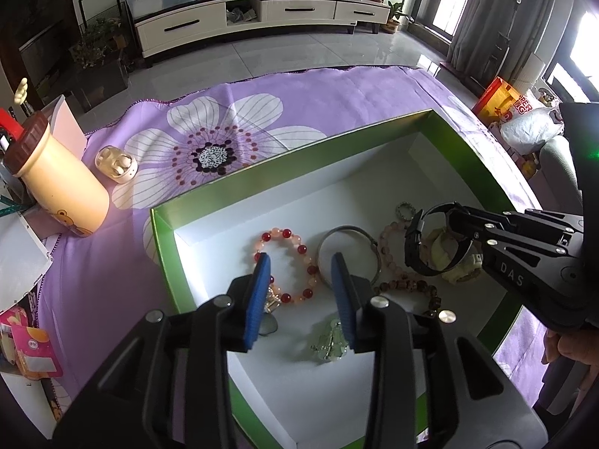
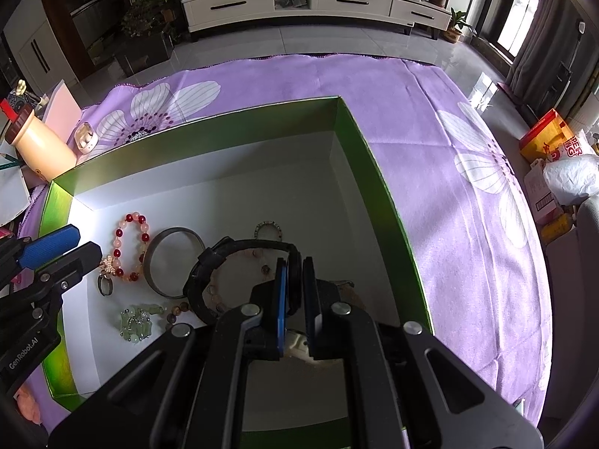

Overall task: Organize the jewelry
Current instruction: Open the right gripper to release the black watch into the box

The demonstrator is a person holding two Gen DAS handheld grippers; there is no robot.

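left gripper (image 1: 301, 280): fingers apart, gripping nothing, over red bead bracelet (image 1: 295, 247) at lower centre | right gripper (image 2: 295, 288): clamped tight on black watch (image 2: 239, 258) strap, mid-frame | green box (image 2: 374, 172): silver bangle (image 2: 174, 262), green beads (image 2: 136, 323) all inside, lower left

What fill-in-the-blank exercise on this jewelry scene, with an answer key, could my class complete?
The right gripper is shut on a black ____.
The jewelry lies inside a ____ box.
The left gripper hangs open over the red and ____ beaded bracelet.
The cloth under the box is ____.

Key: watch; green; pink; purple
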